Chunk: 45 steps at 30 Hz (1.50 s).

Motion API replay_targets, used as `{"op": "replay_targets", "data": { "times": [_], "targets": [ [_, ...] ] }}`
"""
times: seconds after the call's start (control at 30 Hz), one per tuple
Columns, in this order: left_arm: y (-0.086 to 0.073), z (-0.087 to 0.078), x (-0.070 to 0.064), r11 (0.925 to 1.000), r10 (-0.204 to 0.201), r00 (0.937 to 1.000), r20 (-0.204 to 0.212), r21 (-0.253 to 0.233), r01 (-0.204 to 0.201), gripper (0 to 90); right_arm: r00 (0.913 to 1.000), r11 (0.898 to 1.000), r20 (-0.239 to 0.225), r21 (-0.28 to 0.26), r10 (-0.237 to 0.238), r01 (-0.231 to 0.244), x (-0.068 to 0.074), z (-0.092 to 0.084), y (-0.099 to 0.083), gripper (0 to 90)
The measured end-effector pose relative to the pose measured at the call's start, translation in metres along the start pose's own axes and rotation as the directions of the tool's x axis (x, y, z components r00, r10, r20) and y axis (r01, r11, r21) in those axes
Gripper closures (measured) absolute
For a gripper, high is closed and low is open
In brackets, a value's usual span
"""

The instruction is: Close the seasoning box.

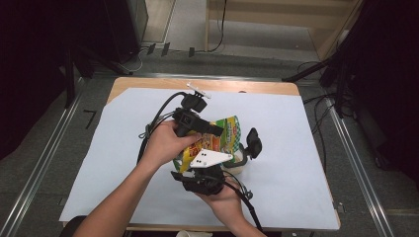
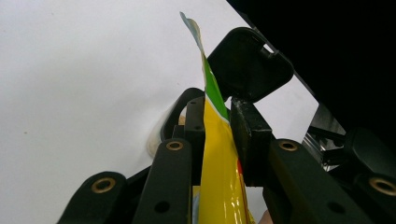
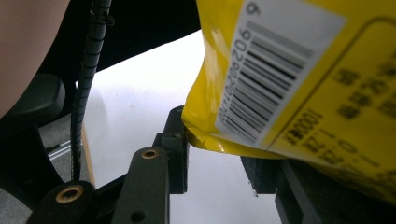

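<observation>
Both grippers clamp one snack bag (image 1: pixel 225 136).
Left gripper (image 2: pixel 219 128) pinches its edge; right gripper (image 3: pixel 219 154) its bottom seam. Light, crinkly, slippery: grip seams.

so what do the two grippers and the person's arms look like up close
Both grippers are black, with brass-coloured rivets on the jaw links. The left gripper trails a black cable. The right gripper carries a white three-cornered plate with dark dots, and a ribbed black cable. Both forearms are bare, no sleeves in sight.
</observation>
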<state>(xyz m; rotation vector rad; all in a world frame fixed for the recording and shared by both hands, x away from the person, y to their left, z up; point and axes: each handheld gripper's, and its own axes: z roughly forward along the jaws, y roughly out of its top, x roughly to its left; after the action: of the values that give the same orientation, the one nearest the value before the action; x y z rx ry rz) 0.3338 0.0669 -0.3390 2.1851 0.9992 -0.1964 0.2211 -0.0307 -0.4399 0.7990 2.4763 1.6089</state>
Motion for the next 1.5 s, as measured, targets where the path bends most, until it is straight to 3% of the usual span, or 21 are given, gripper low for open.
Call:
{"op": "replay_targets", "data": {
  "times": [0.2, 0.37, 0.7, 1.5],
  "targets": [
    [0.010, 0.000, 0.003, 1.0000, 0.005, 0.9999, -0.011, 0.002, -0.005, 77.0, 0.9995, 0.999, -0.003, -0.010, 0.031, -0.031, -0.007, 0.002, 0.007, 66.4],
    [0.007, -0.005, 0.011, 0.9994, -0.016, 0.9998, 0.012, -0.029, 0.016, 77.2, 1.0000, 1.000, 0.006, -0.002, 0.007, -0.007, -0.008, 0.006, 0.011, 66.4],
    [0.003, -0.004, 0.002, 0.9993, 0.012, 0.9998, -0.016, -0.034, -0.013, 77.2, 0.9999, 1.000, 0.007, -0.007, 0.009, -0.009, -0.006, 0.006, 0.007, 66.5],
    [0.003, -0.005, 0.001, 0.9995, 0.014, 0.9998, 0.017, -0.028, -0.014, 76.1, 1.0000, 1.000, 0.007, -0.008, -0.004, 0.004, -0.003, 0.003, 0.007, 66.5]
  ]
}}
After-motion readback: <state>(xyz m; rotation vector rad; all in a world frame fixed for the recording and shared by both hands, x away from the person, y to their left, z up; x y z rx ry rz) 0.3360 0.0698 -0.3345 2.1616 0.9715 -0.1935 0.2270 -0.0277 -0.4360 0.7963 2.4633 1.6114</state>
